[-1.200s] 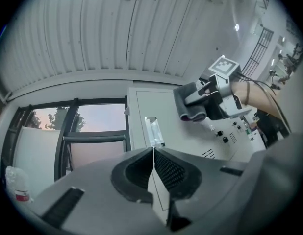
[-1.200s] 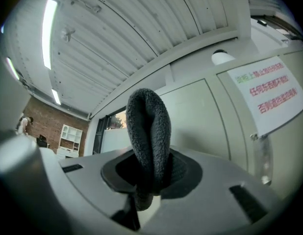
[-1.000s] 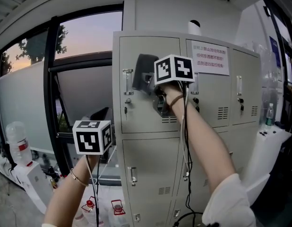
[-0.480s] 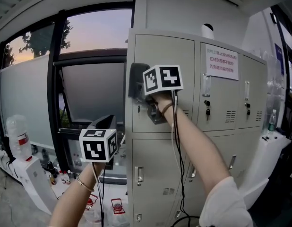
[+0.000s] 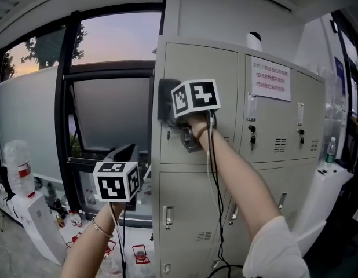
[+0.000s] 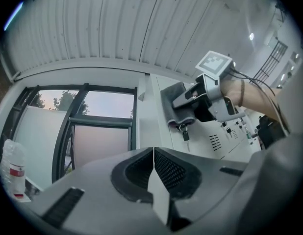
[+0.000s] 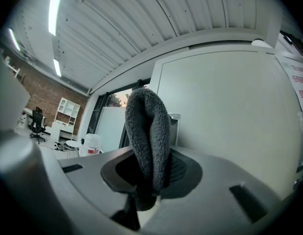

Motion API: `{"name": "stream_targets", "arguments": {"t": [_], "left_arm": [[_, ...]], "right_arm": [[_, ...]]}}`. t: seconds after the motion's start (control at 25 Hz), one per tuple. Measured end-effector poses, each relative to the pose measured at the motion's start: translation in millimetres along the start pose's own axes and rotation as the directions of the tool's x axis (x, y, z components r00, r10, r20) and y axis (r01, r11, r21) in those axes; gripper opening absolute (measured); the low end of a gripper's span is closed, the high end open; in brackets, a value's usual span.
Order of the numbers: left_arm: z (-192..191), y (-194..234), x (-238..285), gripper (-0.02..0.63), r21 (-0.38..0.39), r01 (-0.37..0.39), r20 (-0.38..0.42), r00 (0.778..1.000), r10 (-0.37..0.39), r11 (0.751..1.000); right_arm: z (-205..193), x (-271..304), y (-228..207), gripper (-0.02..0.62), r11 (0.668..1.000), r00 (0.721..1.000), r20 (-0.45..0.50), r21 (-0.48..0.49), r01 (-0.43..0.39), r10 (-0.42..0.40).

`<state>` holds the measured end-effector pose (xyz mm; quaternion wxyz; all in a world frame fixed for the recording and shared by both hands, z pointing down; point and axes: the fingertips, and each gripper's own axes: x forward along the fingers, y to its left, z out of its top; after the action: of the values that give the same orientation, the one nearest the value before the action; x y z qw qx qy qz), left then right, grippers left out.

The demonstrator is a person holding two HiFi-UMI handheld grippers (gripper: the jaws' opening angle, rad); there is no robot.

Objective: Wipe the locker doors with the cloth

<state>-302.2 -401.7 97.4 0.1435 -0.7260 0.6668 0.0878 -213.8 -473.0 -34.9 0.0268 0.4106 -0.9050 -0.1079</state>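
The wiping step appears underway: the right gripper [image 7: 150, 177] clenches the grey cloth [image 7: 147, 131] between its fingers against the upper-left locker door [image 5: 197, 62], the left gripper [image 6: 152, 173] is clenched on nothing, and next likely comes a pressed sweep.

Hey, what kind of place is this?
Probably a locker area in an office or workshop: a bank of grey metal lockers with a posted notice, a large window beside them, and an office chair by a brick wall.

Dark grey fleecy cloth [image 5: 166, 97] folded, pressed against upper-left locker door [image 5: 222, 68].
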Motion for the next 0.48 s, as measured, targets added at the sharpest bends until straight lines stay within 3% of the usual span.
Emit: {"name": "stream_targets", "arguments": {"t": [0.48], "left_arm": [[-4.8,-35.7,10.0,0.011,-0.016,0.051,-0.009,0.999,-0.051,0.999]], "right_arm": [[-16.4,-22.3,-41.7,0.074,0.998,0.999,-0.012,0.036,0.048,-0.048]]}}
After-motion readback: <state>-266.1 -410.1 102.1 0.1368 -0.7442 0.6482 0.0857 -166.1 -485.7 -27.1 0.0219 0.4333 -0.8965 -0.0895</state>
